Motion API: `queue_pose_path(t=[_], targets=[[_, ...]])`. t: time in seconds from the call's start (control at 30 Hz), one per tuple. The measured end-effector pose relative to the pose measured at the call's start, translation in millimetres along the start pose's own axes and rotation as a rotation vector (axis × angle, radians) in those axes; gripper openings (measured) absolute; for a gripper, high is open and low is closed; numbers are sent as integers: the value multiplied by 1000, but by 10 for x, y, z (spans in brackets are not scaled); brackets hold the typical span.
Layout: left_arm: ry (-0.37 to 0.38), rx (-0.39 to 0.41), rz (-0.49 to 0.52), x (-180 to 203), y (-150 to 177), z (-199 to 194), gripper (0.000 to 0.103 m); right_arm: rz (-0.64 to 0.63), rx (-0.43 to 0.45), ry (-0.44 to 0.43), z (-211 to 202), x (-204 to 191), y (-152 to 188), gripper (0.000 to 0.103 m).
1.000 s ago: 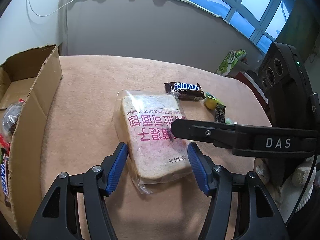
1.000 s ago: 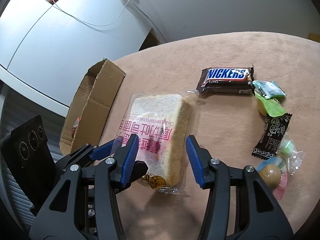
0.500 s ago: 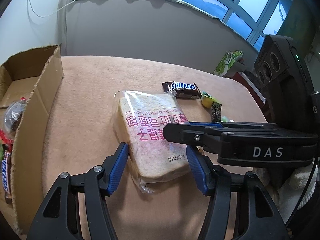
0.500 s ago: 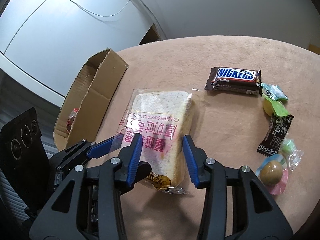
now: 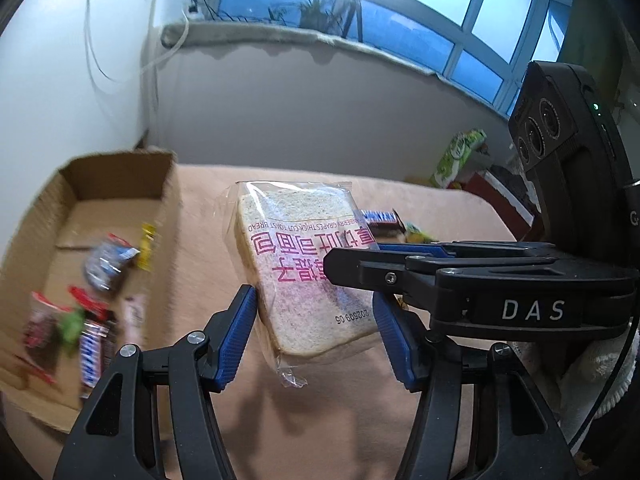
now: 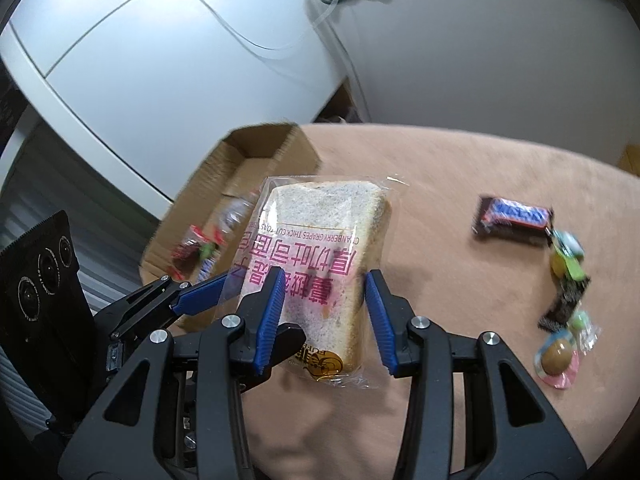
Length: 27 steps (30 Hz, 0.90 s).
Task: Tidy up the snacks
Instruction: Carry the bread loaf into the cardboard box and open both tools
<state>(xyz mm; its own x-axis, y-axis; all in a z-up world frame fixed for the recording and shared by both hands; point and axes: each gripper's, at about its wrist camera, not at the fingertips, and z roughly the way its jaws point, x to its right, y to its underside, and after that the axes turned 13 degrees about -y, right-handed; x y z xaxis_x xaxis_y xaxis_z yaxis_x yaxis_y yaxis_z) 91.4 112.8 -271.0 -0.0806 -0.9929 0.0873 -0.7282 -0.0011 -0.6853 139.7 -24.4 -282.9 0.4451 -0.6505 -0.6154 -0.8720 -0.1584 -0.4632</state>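
One bread pack (image 6: 316, 264), one box (image 5: 100, 216), one Snickers (image 6: 514, 218) on the table (image 6: 460, 168), two grippers (image 5: 316, 332) (image 6: 326, 312). Box contents and small sweets (image 6: 568, 296) too blurred to count.

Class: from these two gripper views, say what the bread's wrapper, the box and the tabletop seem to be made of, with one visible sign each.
Bread wrapper: thin clear plastic film, glossy; it glints and crinkles at the sealed ends.
Box: brown corrugated cardboard, matte; raw edges and folded flaps show.
Tabletop: looks like a soft, matte pinkish-tan fabric cover, perhaps suede-like; hard to confirm.
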Motion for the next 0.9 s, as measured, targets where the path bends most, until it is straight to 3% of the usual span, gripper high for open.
queue_pose_path(t=[0.53, 0.9], targets=[[-112, 48, -102, -930, -180, -184, 59, -107, -34, -92, 726, -698, -478, 44], [-180, 23, -149, -1317, -228, -23, 59, -124, -86, -127, 1213, -799, -653, 44]])
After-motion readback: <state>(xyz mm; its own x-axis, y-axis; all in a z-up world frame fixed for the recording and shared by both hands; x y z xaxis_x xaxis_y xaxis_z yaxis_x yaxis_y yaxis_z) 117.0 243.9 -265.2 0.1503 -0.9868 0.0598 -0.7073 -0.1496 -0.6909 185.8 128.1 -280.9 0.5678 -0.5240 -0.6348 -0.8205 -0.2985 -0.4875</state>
